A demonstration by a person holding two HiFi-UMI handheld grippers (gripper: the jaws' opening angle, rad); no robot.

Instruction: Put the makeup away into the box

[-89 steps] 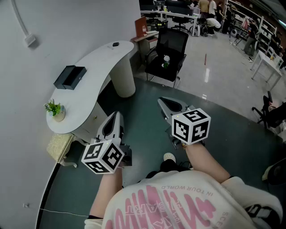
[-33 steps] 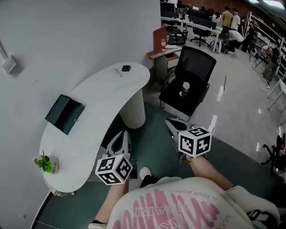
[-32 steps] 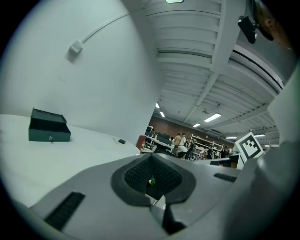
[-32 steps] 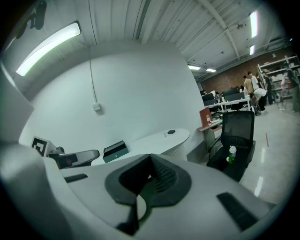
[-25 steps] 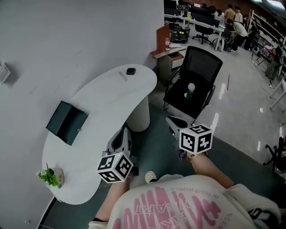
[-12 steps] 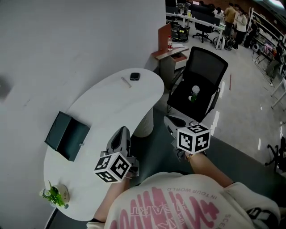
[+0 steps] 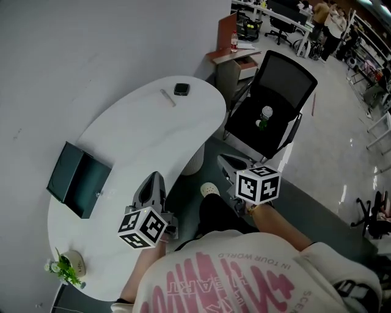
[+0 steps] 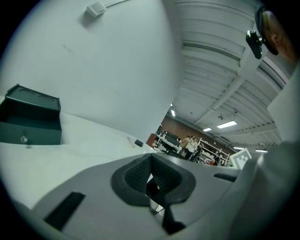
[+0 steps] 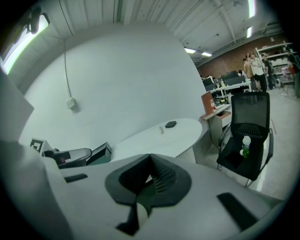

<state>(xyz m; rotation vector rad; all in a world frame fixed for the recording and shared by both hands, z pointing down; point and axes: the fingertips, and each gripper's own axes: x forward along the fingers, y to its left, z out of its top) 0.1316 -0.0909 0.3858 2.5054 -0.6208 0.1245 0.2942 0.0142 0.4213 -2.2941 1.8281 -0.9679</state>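
Curved white table point(image 7: 146, 136), black office chair point(image 7: 286, 78)

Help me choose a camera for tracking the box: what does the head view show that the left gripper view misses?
Head view only: the potted plant at the table's near end, and a bottle on the black chair. Left gripper view only: the wall fitting with its cable, and ceiling lights. Both: the open green box, the white table and the small dark case at its far end.

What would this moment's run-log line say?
left gripper: shut, empty | right gripper: shut, empty | box: on table | compact, stick: far table end, untouched
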